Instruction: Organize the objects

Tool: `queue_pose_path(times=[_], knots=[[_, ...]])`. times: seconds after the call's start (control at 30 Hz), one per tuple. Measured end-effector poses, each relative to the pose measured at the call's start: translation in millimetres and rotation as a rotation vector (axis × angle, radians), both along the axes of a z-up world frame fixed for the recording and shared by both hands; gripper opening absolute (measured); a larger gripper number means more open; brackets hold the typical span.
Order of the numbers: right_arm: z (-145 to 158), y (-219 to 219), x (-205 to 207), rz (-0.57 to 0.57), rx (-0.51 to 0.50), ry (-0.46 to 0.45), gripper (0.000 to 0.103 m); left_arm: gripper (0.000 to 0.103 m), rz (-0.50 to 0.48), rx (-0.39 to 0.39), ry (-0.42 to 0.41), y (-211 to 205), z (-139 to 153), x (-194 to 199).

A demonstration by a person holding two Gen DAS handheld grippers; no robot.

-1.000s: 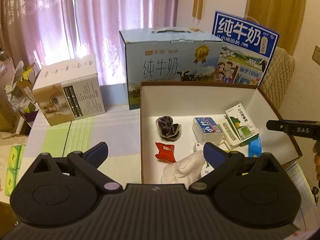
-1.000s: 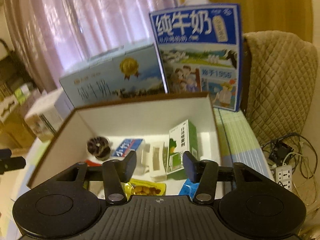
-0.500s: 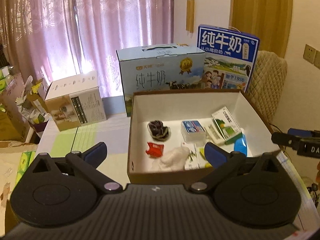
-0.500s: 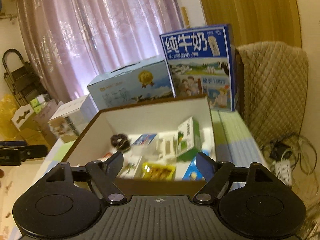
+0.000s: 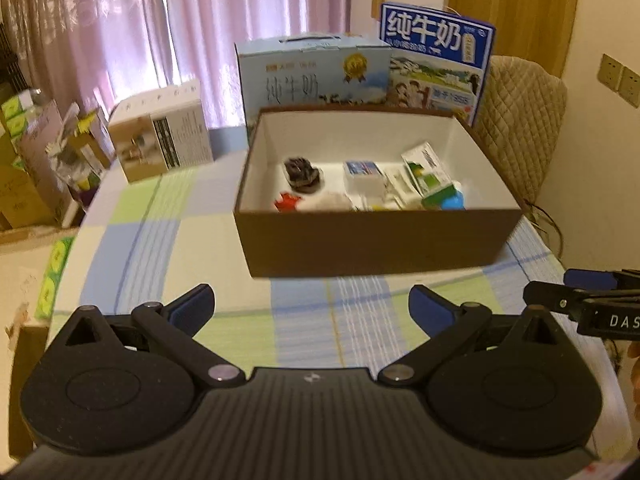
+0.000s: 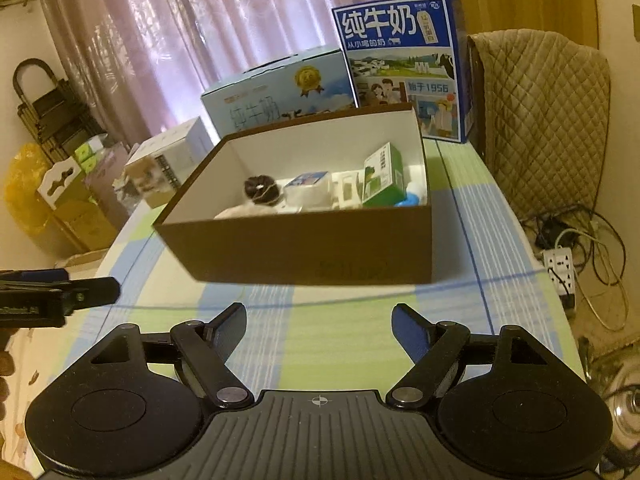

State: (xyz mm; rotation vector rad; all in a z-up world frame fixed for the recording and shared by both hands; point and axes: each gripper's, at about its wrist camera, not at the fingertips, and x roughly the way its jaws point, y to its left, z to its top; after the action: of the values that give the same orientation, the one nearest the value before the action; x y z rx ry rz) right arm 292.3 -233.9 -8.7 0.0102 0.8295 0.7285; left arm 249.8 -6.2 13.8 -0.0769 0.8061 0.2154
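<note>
A brown cardboard box with a white inside stands on the checked tablecloth. In it lie a green-and-white carton, a blue-topped white pack, a dark bundle, a red wrapper, a white cloth and a blue item. My left gripper hangs open and empty over the cloth, well short of the box's near wall. My right gripper is also open and empty in front of the box. Each gripper's tip shows at the edge of the other's view.
Behind the box stand a pale blue milk case and a dark blue milk case. A white-and-tan box sits at the table's far left. A quilted chair and a power strip with cables are on the right.
Both grippers have drawn back from over the box to the tablecloth in front of it. The right gripper's jaws have spread wider. The box's contents lie as before.
</note>
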Motion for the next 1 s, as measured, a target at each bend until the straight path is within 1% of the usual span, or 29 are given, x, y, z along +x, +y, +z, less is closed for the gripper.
queue_pose_path(times=[0.2,0.37,0.53,0.7,1.0], knots=[[6,-1,-48,-0.02,-0.01,0.014,0.077,0.102,-0.041,-0.026,0.024,-5,-3,-34],[7,2,-90,-0.031,-0.027,0.015,0.077,0.102,-0.056,-0.046,0.04,0,-6,-72],[10,3,-131,-0.042,-0.035,0.008,0.077,0.102,-0.076,-0.043,0.049,3,-8,-107],[13,5,-162,-0.046,-0.04,-0.003,0.077,0.102,-0.093,-0.044,0.045,8,-7,-134],[15,5,-192,-0.059,-0.048,-0.014,0.077,0.102,-0.112,-0.044,0.043,13,-7,-169]])
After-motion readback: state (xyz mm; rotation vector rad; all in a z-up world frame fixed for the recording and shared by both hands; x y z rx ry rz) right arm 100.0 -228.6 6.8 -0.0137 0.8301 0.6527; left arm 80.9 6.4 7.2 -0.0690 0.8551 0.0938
